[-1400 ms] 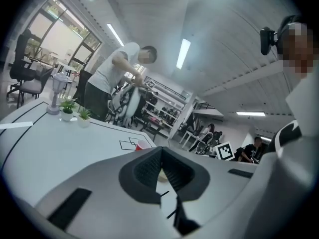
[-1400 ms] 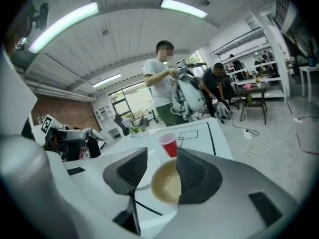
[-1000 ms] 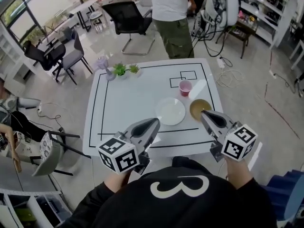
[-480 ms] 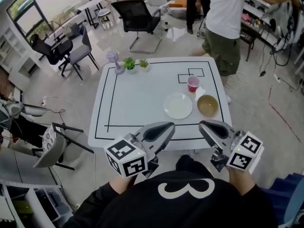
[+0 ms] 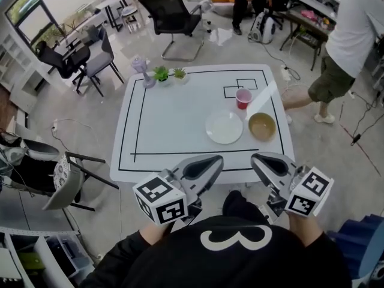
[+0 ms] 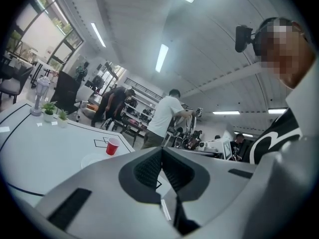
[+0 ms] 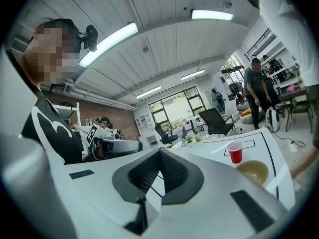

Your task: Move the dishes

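The table is smooth, white, faintly glossy. The red cup looks plastic. The left gripper and right gripper are matt grey.

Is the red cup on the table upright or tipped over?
Upright. The red cup stands on its base on the white table, with its open rim facing up.

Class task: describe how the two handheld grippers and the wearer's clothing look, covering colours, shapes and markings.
The left gripper and right gripper are smooth grey tapered shells with dark ribbed pads. Each carries a white cube printed with black square markers. The person wears a black top bearing a white looping mark.
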Tool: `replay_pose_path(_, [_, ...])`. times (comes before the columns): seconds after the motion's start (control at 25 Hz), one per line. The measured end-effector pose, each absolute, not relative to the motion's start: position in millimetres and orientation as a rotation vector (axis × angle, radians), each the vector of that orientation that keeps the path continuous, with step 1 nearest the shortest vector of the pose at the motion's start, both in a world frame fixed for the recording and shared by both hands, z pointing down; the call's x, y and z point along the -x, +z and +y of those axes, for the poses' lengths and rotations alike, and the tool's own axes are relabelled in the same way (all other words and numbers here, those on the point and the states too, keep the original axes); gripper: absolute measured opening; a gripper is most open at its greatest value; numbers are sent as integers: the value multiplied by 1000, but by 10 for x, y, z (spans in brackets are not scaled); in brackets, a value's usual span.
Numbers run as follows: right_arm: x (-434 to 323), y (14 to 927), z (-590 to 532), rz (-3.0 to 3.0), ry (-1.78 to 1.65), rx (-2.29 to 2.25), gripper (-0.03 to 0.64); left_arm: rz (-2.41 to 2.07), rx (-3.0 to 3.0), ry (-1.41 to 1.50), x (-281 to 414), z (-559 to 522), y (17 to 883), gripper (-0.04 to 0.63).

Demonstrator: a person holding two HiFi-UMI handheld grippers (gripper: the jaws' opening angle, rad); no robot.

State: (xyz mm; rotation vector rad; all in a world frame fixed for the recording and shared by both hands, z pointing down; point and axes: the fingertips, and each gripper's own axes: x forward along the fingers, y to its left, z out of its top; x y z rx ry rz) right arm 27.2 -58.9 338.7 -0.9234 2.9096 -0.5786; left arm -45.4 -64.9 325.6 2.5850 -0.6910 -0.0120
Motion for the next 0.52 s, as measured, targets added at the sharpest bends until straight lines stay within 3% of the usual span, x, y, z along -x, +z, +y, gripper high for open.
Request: replay_pose_path(0.52, [-291, 3347, -611, 2931, -529, 935, 8, -721, -2585, 30, 446, -652, 3322, 3])
